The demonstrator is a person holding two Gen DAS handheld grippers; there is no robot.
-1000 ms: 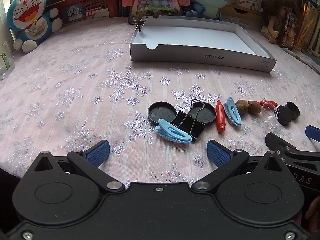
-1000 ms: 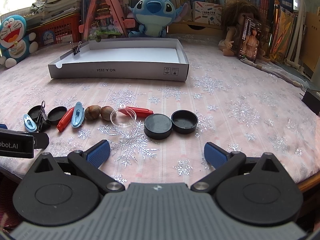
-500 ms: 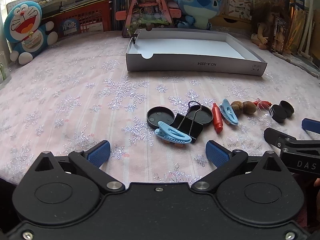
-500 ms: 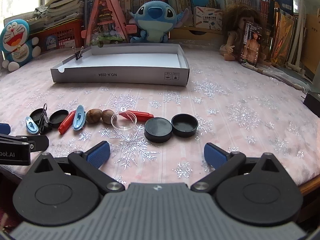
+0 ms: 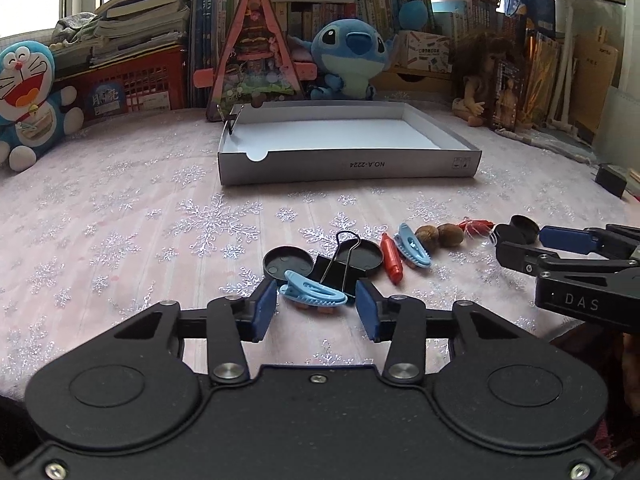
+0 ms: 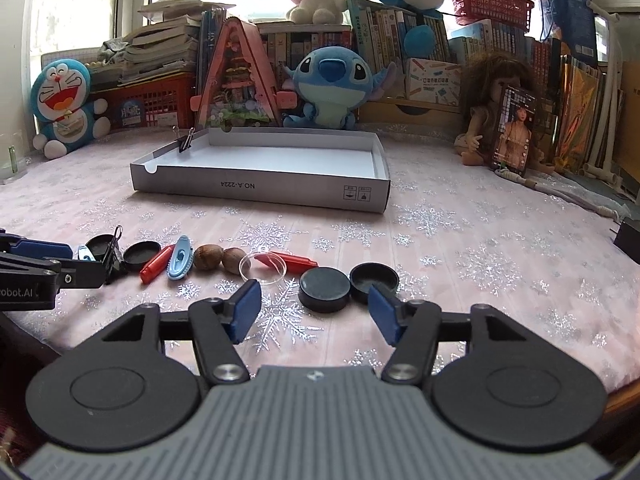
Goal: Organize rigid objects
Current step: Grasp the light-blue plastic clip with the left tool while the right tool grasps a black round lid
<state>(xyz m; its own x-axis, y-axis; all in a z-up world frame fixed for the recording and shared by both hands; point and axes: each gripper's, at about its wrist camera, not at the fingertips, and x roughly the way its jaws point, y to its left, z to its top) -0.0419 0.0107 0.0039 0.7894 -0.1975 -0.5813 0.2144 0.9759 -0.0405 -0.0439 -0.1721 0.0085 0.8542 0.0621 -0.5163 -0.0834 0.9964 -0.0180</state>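
Note:
Small items lie in a row on the pink snowflake cloth. My left gripper [image 5: 316, 309] has its jaws closing around a light-blue clip [image 5: 312, 292]; the pads flank its ends without pressing. Just behind the clip sit a black binder clip [image 5: 336, 270], two black lids [image 5: 288, 262], a red tube [image 5: 392, 260], a second blue clip [image 5: 412, 246] and two walnuts [image 5: 440, 235]. My right gripper [image 6: 316, 310] is also closing, with a black round lid [image 6: 324, 288] just ahead of its gap, untouched. A clear dish [image 6: 262, 266] and an upturned black cap [image 6: 374, 278] lie beside that lid.
A shallow white cardboard box [image 5: 348, 166] stands farther back, with a small binder clip [image 6: 185, 142] on its left rim. Plush toys, a doll [image 6: 480, 120], a red crate and books line the far edge. A black block [image 6: 628, 240] sits at the right.
Both grippers' jaws have narrowed from wide open. The left gripper has come up to the light-blue clip, which now lies between its pads. Both views have tilted up.

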